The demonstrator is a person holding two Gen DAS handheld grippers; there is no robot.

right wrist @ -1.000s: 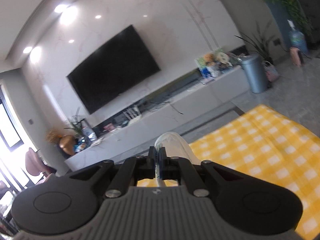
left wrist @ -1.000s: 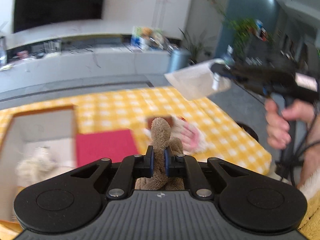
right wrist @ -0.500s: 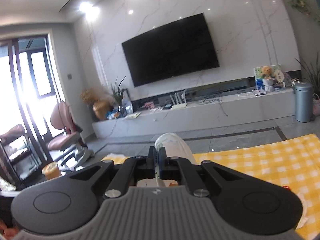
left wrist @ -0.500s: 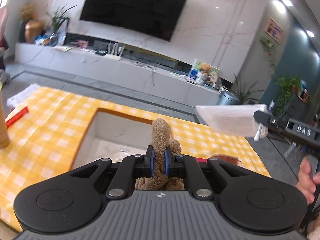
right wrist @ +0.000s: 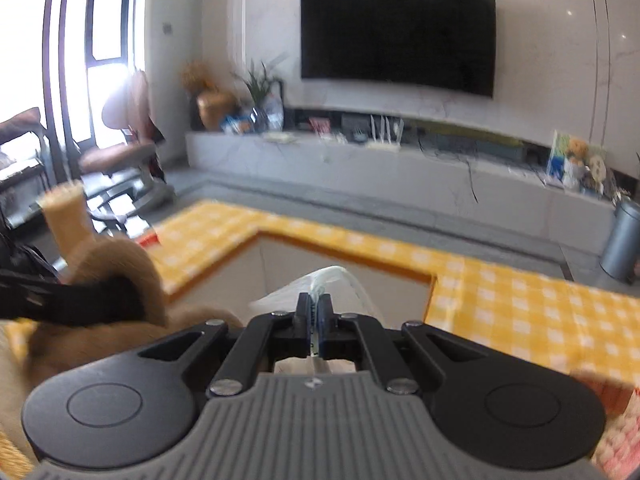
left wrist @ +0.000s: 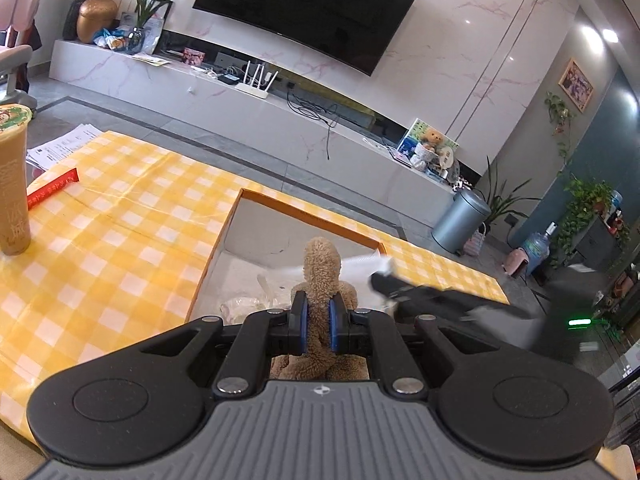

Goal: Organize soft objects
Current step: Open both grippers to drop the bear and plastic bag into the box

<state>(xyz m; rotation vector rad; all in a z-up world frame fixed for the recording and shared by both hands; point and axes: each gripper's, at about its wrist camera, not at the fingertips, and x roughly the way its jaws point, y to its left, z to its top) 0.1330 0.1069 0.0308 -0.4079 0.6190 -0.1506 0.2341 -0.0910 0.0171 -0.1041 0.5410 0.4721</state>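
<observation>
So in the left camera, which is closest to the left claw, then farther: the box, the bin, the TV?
1. Box: right ahead, under the left claw.
2. Bin: on the floor, to the right.
3. TV: on the far wall.

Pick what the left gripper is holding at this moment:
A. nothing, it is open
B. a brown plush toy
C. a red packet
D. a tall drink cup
B: in the left wrist view the left gripper is shut on a brown plush toy, above the open box; the drink cup and red packet sit on the checked tablecloth.
</observation>
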